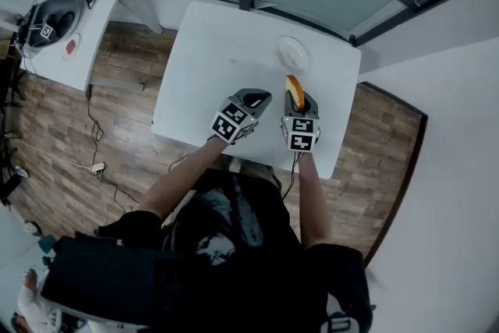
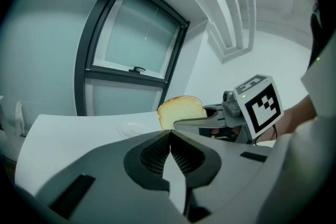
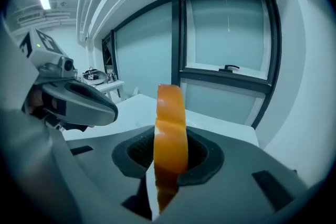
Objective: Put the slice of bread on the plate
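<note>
White tabletop (image 1: 195, 66) with a small round white plate (image 1: 292, 54) just past the fingertips. Upright orange-crusted bread slice (image 3: 170, 113) is pinched by its lower edge in the right gripper (image 3: 169, 162). The left gripper (image 2: 170, 139) is closed and empty. Bread's probably soft and light, so squeeze gently.

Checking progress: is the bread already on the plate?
No, the bread stands clamped in the right gripper, short of the plate.

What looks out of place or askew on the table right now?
Nothing stands out. The right tool grips the bread slice on edge above the table; the plate sits flat ahead of it, nothing spilled. The left tool is shut, empty.
</note>
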A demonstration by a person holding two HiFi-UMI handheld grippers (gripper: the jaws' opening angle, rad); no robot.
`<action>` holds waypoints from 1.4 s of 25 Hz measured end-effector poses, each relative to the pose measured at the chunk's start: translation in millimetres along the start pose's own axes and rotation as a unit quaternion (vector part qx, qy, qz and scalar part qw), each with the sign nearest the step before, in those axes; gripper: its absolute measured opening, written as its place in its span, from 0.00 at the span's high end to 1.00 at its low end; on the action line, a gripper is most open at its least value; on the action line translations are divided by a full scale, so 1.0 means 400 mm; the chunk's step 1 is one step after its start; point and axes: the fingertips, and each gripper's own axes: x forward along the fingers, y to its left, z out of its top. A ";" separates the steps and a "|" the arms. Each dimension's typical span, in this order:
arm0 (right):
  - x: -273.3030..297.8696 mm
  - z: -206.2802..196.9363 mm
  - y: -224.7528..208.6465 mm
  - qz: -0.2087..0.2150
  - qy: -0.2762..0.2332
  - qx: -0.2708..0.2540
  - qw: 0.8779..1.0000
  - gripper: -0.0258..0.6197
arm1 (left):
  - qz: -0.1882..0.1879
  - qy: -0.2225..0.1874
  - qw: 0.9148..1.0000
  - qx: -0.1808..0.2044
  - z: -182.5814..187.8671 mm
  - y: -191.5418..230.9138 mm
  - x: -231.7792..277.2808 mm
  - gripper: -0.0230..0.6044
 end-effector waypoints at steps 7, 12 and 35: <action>0.201 0.013 -0.076 -0.004 0.029 -0.087 0.996 0.80 | 0.026 0.015 1.000 -0.007 0.024 0.115 0.102 0.96; 0.317 -0.022 -0.111 -0.015 0.069 -0.207 0.976 0.80 | 0.026 0.024 0.999 -0.017 0.007 0.176 0.129 0.96; 0.488 -0.123 -0.122 0.038 0.220 -0.313 0.923 0.48 | 0.063 0.016 0.991 -0.118 -0.061 0.317 0.086 0.96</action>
